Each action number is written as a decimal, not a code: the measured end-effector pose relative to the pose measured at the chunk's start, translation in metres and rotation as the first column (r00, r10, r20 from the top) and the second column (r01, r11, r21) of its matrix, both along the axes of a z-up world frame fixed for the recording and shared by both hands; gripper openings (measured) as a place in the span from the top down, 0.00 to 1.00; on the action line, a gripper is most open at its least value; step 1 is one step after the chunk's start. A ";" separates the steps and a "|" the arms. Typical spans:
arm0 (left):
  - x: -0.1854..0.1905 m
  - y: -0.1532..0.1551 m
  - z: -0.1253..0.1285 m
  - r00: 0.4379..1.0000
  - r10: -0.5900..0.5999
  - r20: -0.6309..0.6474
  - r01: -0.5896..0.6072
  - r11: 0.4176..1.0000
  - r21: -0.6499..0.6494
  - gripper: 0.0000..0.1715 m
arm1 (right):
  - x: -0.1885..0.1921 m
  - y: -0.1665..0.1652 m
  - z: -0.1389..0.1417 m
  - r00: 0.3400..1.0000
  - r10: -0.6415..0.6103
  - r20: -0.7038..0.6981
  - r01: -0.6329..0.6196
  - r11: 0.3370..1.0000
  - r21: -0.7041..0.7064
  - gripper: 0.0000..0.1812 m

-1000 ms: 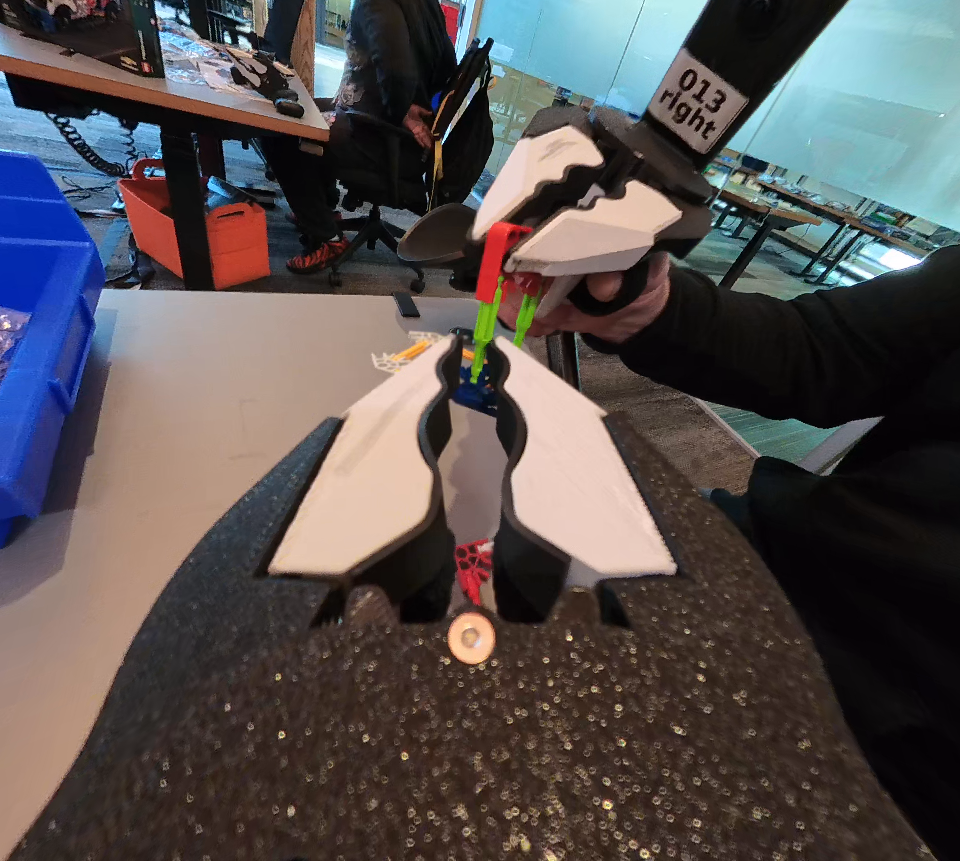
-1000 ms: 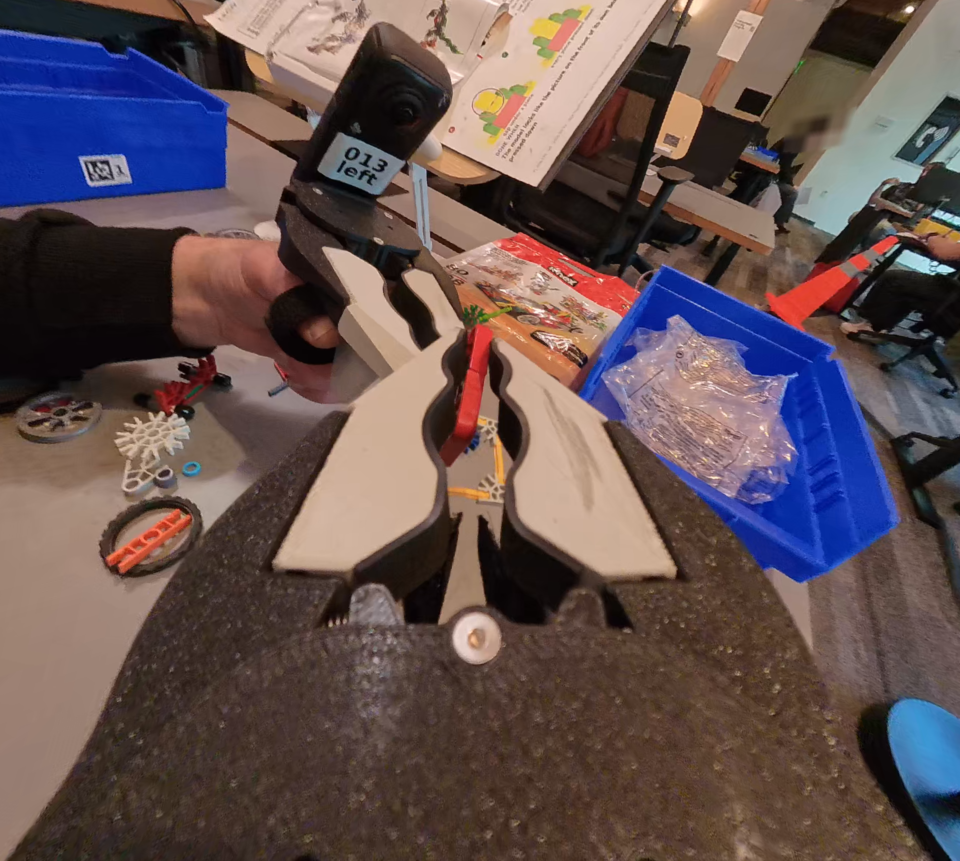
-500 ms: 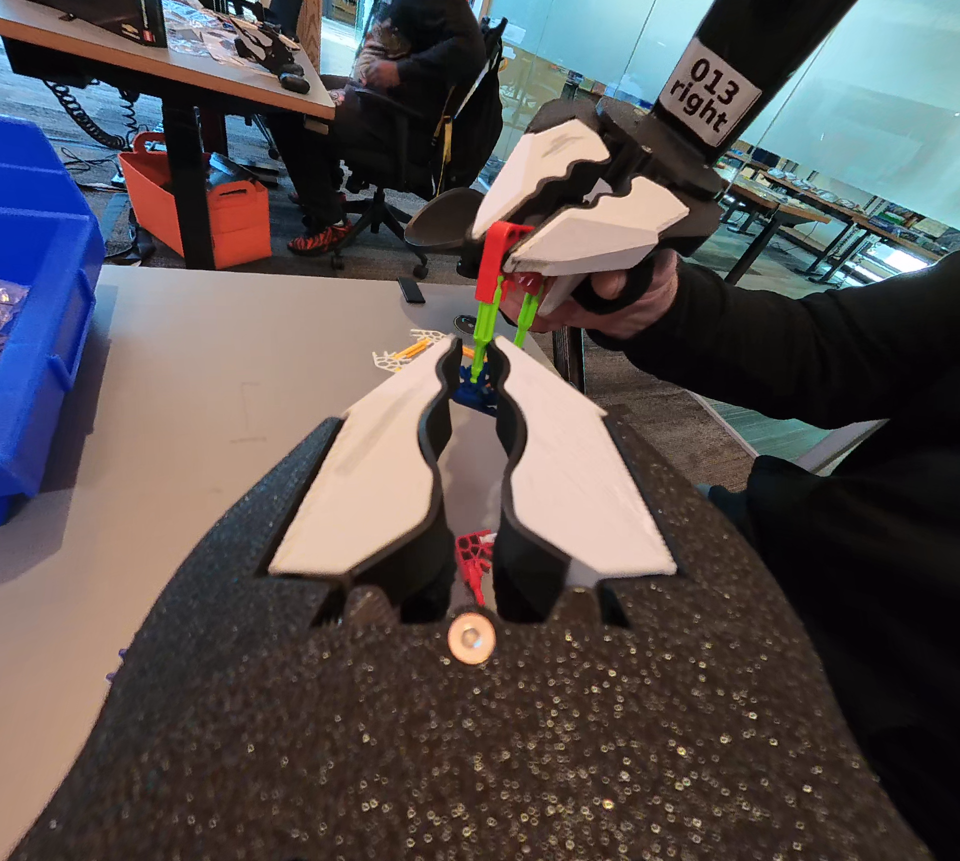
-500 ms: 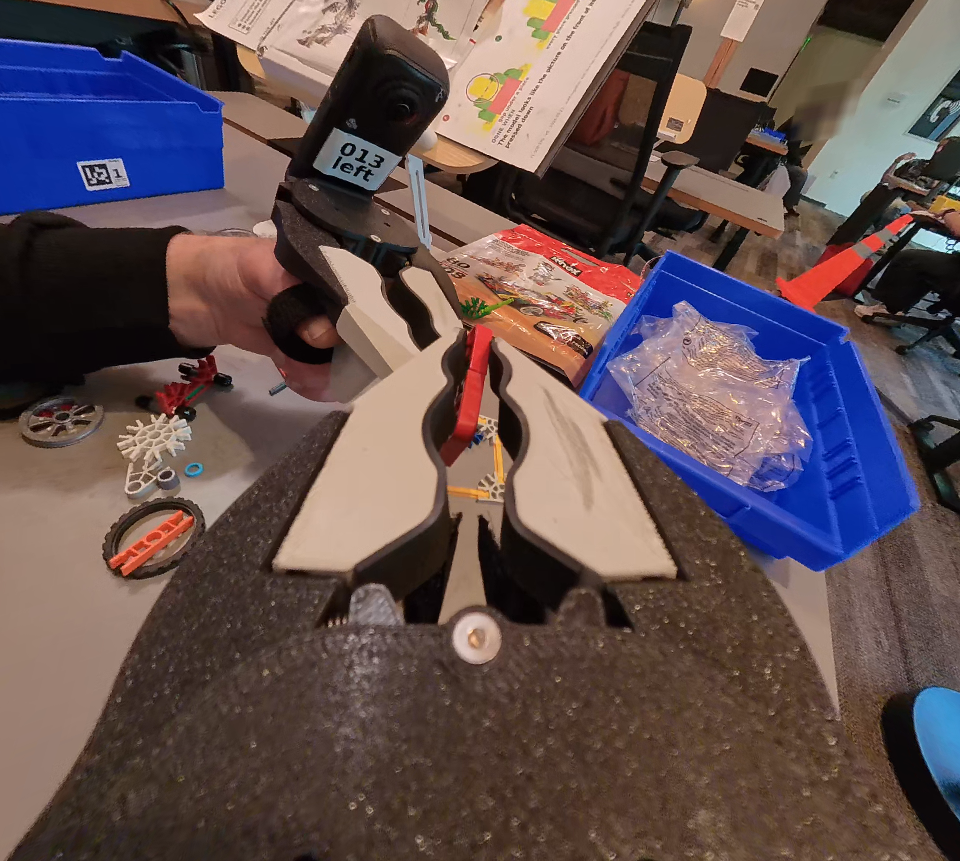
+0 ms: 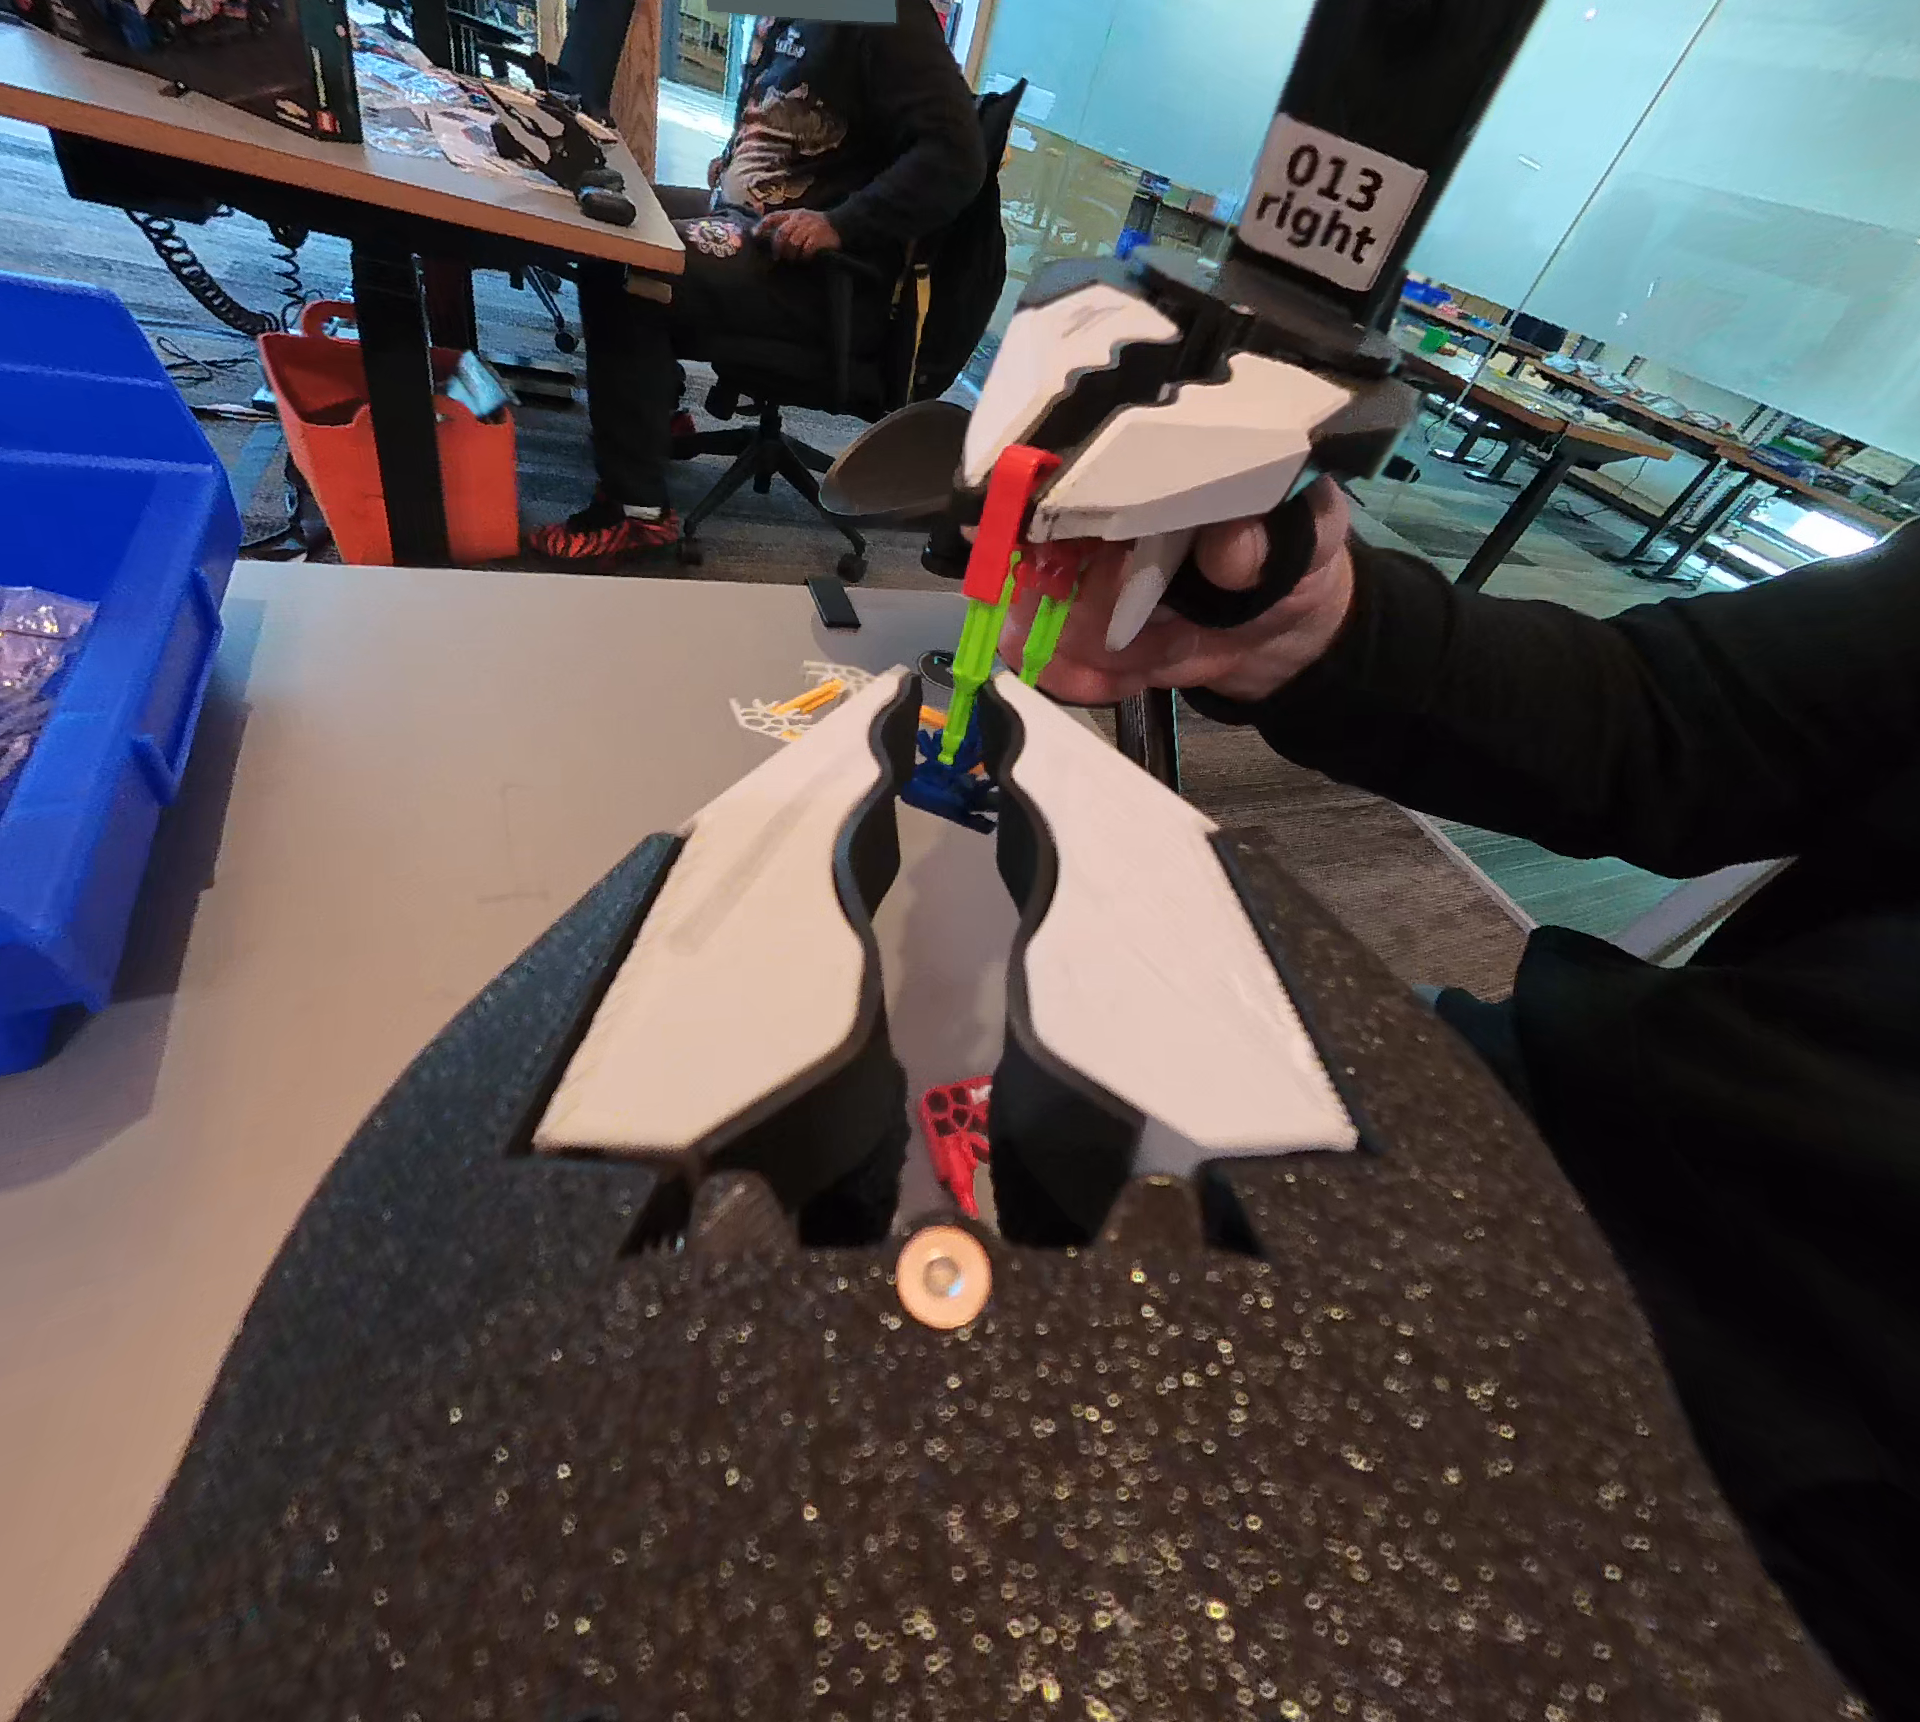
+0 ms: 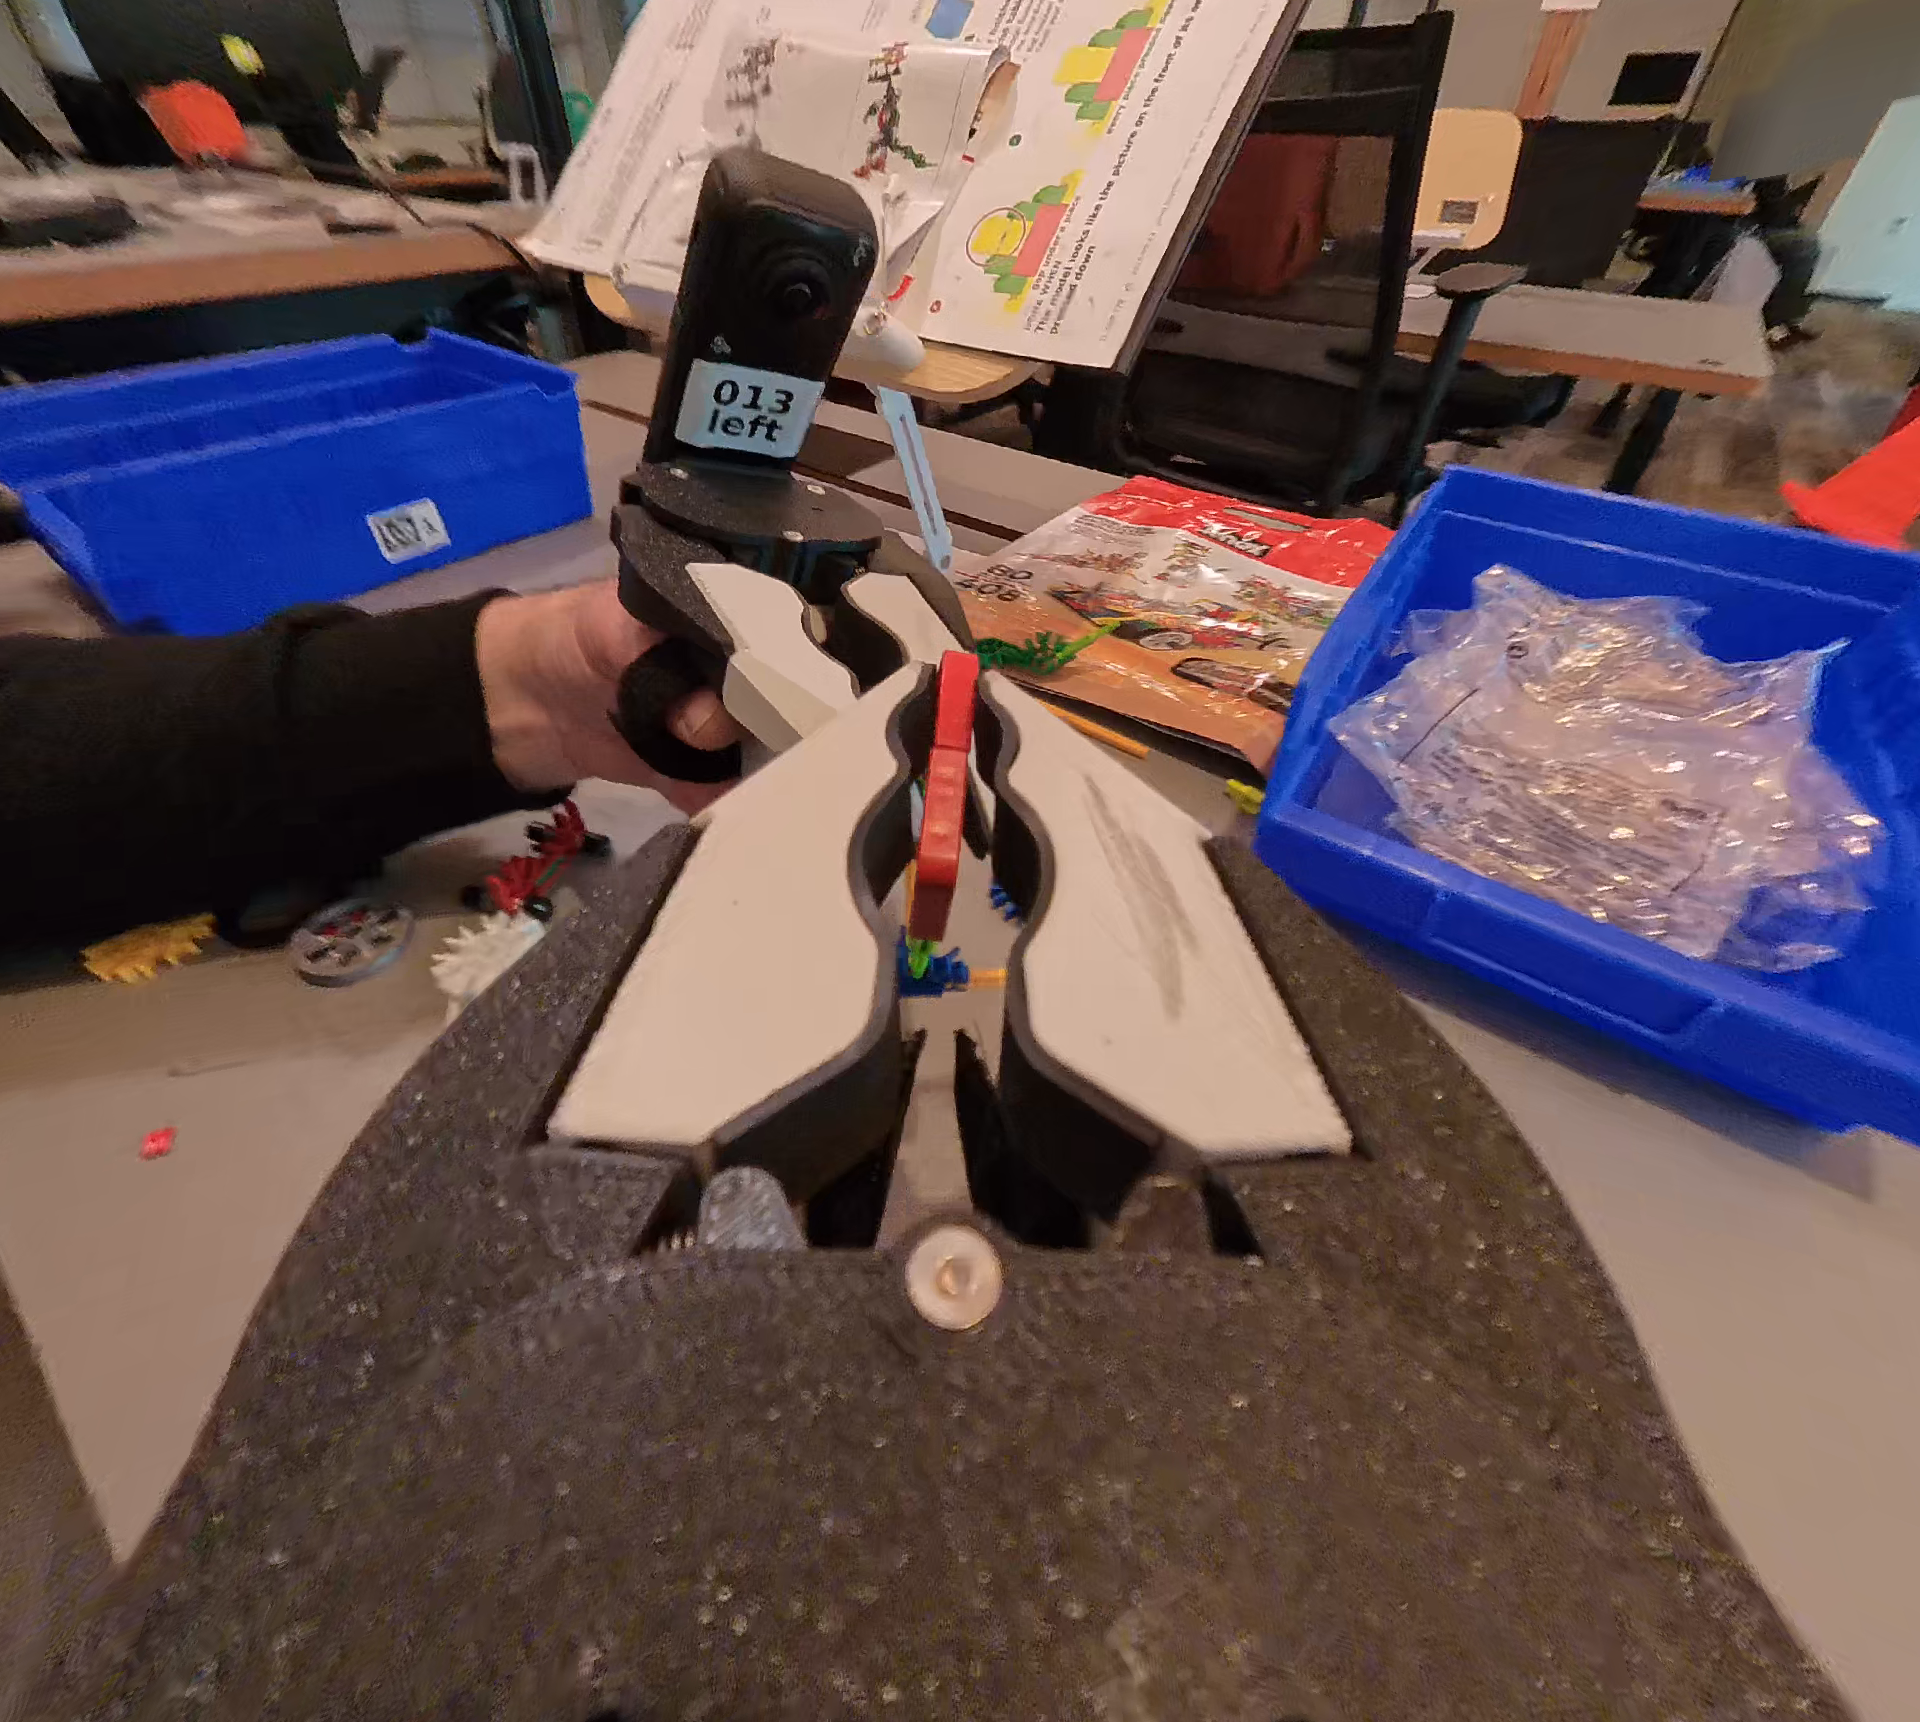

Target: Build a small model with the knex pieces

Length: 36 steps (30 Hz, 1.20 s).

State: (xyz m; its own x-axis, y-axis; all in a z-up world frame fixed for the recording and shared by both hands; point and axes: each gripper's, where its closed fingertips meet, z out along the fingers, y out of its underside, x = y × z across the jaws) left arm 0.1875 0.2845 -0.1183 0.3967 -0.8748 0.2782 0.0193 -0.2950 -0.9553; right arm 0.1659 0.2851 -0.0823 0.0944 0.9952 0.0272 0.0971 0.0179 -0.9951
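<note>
In the left wrist view my left gripper (image 5: 951, 701) is shut on a small blue connector (image 5: 948, 787), held above the grey table (image 5: 468, 789). A green rod (image 5: 971, 664) rises from the connector to a red piece (image 5: 1003, 519). The right gripper (image 5: 1023, 493), held by a hand, is shut on that red piece just beyond my left fingertips; a second green rod (image 5: 1042, 633) hangs beside the first. In the right wrist view my right gripper (image 6: 956, 685) clamps the red piece (image 6: 943, 789). The blue connector (image 6: 933, 971) shows below it. The left gripper's fingers (image 6: 779, 664) are close on the left, their tips hidden.
A blue bin (image 6: 1558, 945) with a plastic bag (image 6: 1590, 779) stands right, another blue bin (image 6: 291, 467) far left. An instruction sheet on a stand (image 6: 987, 62) and a red toy bag (image 6: 1174, 592) lie behind. Loose wheel (image 6: 348, 940) and connectors lie left. A seated person (image 5: 831, 218) is beyond the table. My two grippers' fingertips are within a few centimetres of each other.
The right gripper has tilted and shifted with the red piece, so its view swung and blurred. Both grippers keep their hold on the joined pieces.
</note>
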 end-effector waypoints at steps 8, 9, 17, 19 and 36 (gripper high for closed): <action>-0.003 -0.002 0.016 0.999 0.009 0.031 -0.010 0.999 0.043 0.95 | 0.006 0.001 0.011 0.983 0.064 -0.174 -0.115 0.947 -0.300 0.98; -0.002 -0.003 0.016 1.000 0.009 0.030 -0.010 0.999 0.047 0.95 | 0.006 0.001 0.011 0.980 0.071 -0.188 -0.130 0.939 -0.319 0.98; -0.001 -0.002 0.019 0.999 0.015 0.032 -0.017 0.999 0.047 0.95 | 0.009 0.002 0.012 0.975 0.063 -0.215 -0.134 0.932 -0.336 0.98; -0.001 -0.003 0.020 0.999 0.008 0.042 -0.010 0.999 0.042 0.96 | 0.010 0.003 0.011 0.978 0.056 -0.203 -0.116 0.948 -0.296 0.98; 0.001 0.016 -0.032 0.997 0.065 -0.045 -0.073 0.978 -0.193 1.00 | 0.011 0.031 -0.046 0.979 -0.170 0.111 0.152 0.977 0.152 0.97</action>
State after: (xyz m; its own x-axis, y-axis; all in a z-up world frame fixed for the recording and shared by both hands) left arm 0.1888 0.3008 -0.1508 0.4676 -0.7755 0.4242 0.0110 -0.4747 -0.8801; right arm 0.1770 0.3165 -0.1282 0.2405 0.9522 0.1885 0.2317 0.1323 -0.9638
